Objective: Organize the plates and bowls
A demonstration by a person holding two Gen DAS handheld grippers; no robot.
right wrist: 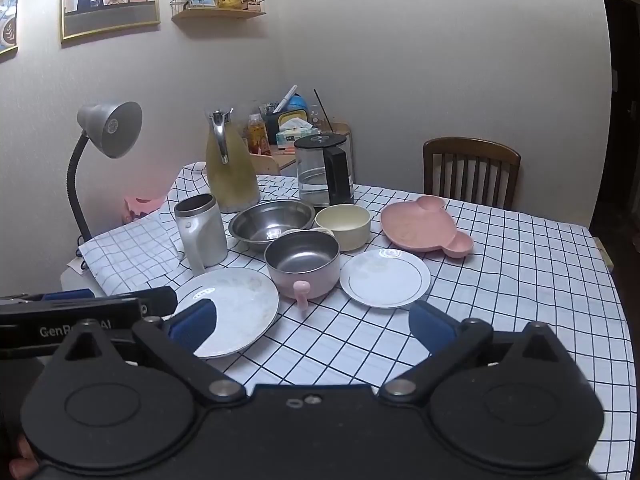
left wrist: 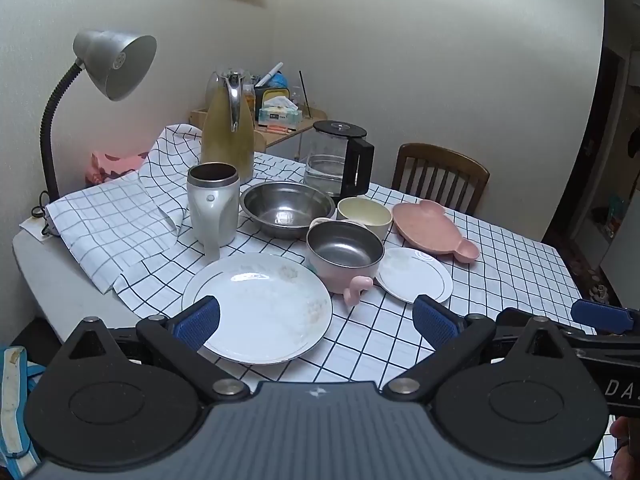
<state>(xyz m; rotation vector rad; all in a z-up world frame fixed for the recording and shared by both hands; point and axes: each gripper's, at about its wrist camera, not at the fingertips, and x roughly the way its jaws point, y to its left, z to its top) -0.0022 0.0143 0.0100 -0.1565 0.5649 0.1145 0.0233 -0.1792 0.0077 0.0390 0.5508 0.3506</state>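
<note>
A large white plate (left wrist: 258,306) lies at the table's near edge, also in the right wrist view (right wrist: 230,310). Behind it stand a pink bowl with a handle (left wrist: 344,256) (right wrist: 303,266), a steel bowl (left wrist: 287,208) (right wrist: 272,222), a cream bowl (left wrist: 364,215) (right wrist: 343,225), a pink bear-shaped plate (left wrist: 432,232) (right wrist: 424,230) and a small white plate (left wrist: 414,274) (right wrist: 385,277). My left gripper (left wrist: 316,320) is open and empty above the near edge, over the large plate. My right gripper (right wrist: 312,322) is open and empty beside it, on the right.
A silver mug (left wrist: 213,208), a yellow thermos jug (left wrist: 228,136), a glass kettle (left wrist: 338,160) and a desk lamp (left wrist: 112,64) stand at the back and left. A wooden chair (left wrist: 440,178) stands behind the checked tablecloth (left wrist: 500,280).
</note>
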